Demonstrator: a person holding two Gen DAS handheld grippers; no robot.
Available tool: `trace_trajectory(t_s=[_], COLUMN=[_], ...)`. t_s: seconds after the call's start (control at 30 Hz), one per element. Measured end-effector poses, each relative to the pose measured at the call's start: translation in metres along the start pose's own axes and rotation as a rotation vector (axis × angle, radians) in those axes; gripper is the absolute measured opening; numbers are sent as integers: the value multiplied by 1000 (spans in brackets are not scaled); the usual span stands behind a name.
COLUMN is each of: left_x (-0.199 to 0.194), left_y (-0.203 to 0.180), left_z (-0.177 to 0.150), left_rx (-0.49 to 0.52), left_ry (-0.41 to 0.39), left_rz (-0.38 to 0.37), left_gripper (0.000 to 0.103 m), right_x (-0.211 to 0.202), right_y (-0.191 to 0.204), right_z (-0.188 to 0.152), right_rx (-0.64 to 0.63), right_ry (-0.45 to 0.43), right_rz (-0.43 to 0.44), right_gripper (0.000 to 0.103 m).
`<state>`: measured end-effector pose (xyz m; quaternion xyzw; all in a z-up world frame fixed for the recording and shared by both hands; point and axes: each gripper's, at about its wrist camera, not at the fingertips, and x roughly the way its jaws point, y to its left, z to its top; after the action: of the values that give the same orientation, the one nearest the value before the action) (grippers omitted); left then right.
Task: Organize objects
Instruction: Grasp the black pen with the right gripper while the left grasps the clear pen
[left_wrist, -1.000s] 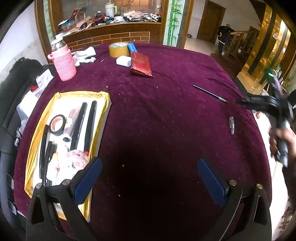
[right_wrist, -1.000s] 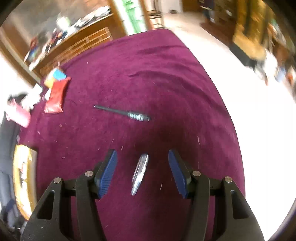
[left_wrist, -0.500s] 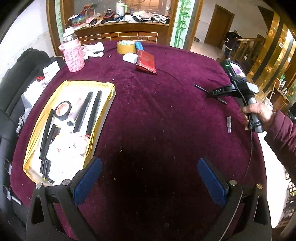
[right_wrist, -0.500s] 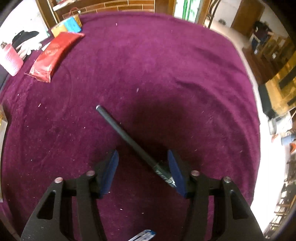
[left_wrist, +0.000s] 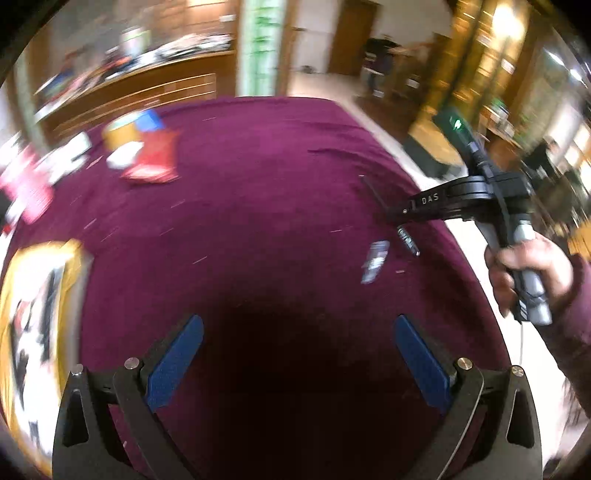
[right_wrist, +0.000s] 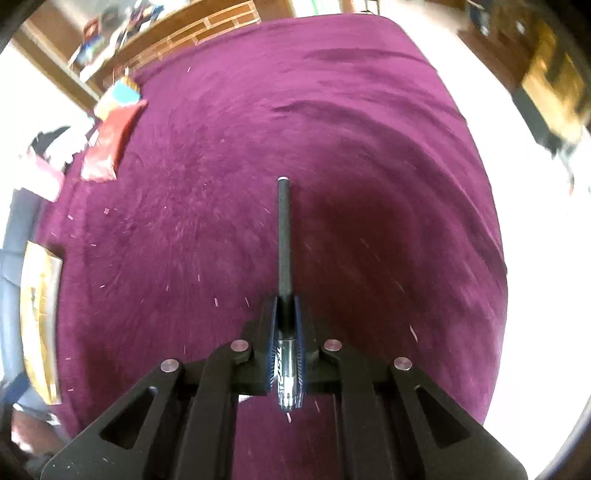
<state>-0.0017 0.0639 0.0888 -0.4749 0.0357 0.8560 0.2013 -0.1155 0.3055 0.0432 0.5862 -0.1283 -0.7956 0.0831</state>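
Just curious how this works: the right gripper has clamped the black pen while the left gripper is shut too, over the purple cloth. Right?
Not quite. The left gripper is open, its blue pads wide apart with nothing between them, as the left wrist view shows. The right gripper has indeed just closed on the black pen over the purple cloth.

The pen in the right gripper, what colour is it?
Black pen, silvery at the gripped end; clearest in the right wrist view.

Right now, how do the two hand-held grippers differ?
The right hand-held gripper has its jaws closed on a black pen, having just been closing; the left hand-held gripper stands wide open with nothing between its blue pads. The pen sticks out ahead of the right one; the left one hangs over bare purple cloth. Both have black frames.
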Motion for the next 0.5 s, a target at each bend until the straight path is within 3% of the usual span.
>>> trace_trajectory(t_s=[0.13,0.2,0.23,0.27,0.5], left_x=[41,64,77,86,128], left_y=[-35,-52,-60,-65,-87], left_z=[22,32,36,38,43], left_rx=[124,186,214,228,322], left_ry=[4,27,52,73,136], left_rz=[-85,-107,-120,-128,-86], left_gripper=[95,77,60,51,45], right_x=[-26,-35,-34,-37,-51], right_y=[-26,-34,-33,-36,-48], right_z=[-25,-39,-40,-45,-77], right_rx=[107,150,164,179,256], right_ry=[-27,-30,-30,-31,-59], right_rz=[80,103,110,119,152], right_gripper=[7,7,7,7,7])
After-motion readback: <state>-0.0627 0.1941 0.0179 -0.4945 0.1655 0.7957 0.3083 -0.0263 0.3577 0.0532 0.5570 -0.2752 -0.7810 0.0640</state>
